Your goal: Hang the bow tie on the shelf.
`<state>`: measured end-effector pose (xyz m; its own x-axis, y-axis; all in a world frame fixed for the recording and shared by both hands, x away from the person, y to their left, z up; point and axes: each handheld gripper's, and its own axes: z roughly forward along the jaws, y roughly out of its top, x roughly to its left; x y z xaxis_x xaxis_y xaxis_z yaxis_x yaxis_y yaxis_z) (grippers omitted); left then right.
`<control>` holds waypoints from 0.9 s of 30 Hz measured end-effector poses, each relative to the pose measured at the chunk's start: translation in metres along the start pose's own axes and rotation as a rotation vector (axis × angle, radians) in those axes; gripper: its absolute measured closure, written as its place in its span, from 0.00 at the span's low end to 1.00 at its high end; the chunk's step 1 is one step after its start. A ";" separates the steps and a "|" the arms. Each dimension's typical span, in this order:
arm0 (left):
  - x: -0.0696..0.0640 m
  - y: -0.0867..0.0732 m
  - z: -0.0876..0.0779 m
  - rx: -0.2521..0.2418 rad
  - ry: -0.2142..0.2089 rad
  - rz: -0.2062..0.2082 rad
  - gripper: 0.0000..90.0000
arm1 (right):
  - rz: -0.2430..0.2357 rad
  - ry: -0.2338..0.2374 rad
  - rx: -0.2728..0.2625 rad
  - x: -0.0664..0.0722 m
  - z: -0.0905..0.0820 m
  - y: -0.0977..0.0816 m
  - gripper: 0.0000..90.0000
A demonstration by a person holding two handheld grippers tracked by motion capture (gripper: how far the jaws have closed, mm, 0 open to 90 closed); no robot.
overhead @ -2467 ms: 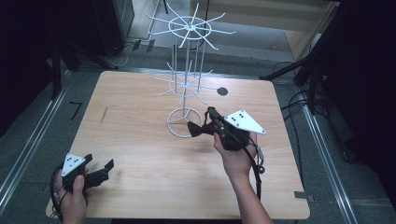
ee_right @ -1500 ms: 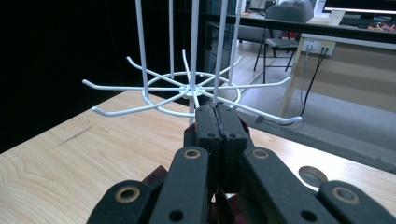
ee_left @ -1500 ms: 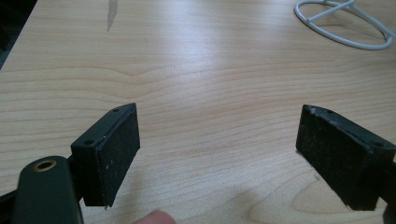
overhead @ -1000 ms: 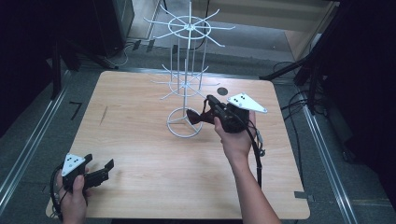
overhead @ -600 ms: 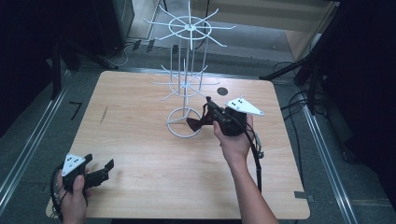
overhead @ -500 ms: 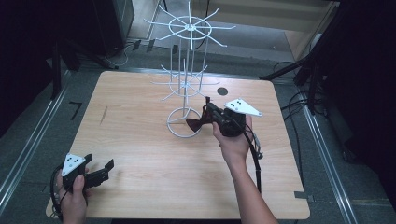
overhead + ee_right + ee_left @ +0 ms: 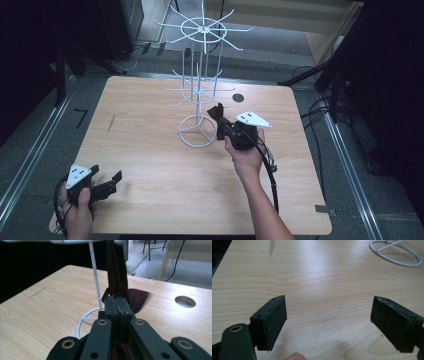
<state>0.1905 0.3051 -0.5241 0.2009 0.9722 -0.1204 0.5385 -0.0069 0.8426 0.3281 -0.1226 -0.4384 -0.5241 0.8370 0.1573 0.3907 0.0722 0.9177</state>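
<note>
Light wood forms the top of a square table [image 7: 150, 150], which is surrounded by dark floor, metal rails and cables. Near the far middle of the table a white wire rack [image 7: 199, 95] is stood on a ring base, with thin arms spread out at two levels. A round hole [image 7: 238, 97] is cut into the tabletop just beyond the rack.

The right gripper [image 7: 220, 120] is held beside the rack's ring base, on the right of it in the high view. Its jaws are pressed together on a dark maroon strip of cloth [image 7: 116, 272]. In the right gripper view the cloth is seen rising taut from the clamped jaws toward a rack arm overhead; whether it is looped over that arm cannot be made out, as the top is blurred. A fold of the cloth is spread behind the jaws.

The left gripper [image 7: 107, 184] is held low at the near left corner, well apart from the rack. Its jaws are spread wide, with bare wood between the pads [image 7: 275, 320].
</note>
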 end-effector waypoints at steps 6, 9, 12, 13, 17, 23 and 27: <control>0.000 0.000 0.000 0.000 -0.001 0.001 0.16 | 0.007 -0.007 0.032 -0.003 0.008 -0.010 1.00; 0.000 0.000 0.000 0.000 -0.001 0.001 0.16 | 0.000 -0.009 0.050 -0.003 0.011 -0.014 1.00; 0.000 0.000 0.000 0.000 -0.001 0.001 0.16 | 0.009 -0.003 0.051 -0.004 0.012 -0.016 0.99; 0.000 0.000 0.000 0.000 -0.001 0.001 0.16 | 0.009 -0.003 0.051 -0.004 0.012 -0.016 0.99; 0.000 0.000 0.000 0.000 -0.001 0.001 0.16 | 0.030 0.006 0.043 -0.006 0.011 -0.017 0.85; 0.000 0.000 0.000 0.000 -0.001 0.001 0.16 | 0.033 0.029 0.029 -0.004 0.004 -0.017 0.70; 0.000 0.000 0.000 0.000 -0.001 0.001 0.16 | 0.028 0.036 0.021 -0.003 0.002 -0.017 0.62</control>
<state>0.1906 0.3049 -0.5241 0.2021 0.9720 -0.1198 0.5384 -0.0081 0.8426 0.3243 -0.1250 -0.4547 -0.5396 0.8187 0.1964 0.4210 0.0604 0.9051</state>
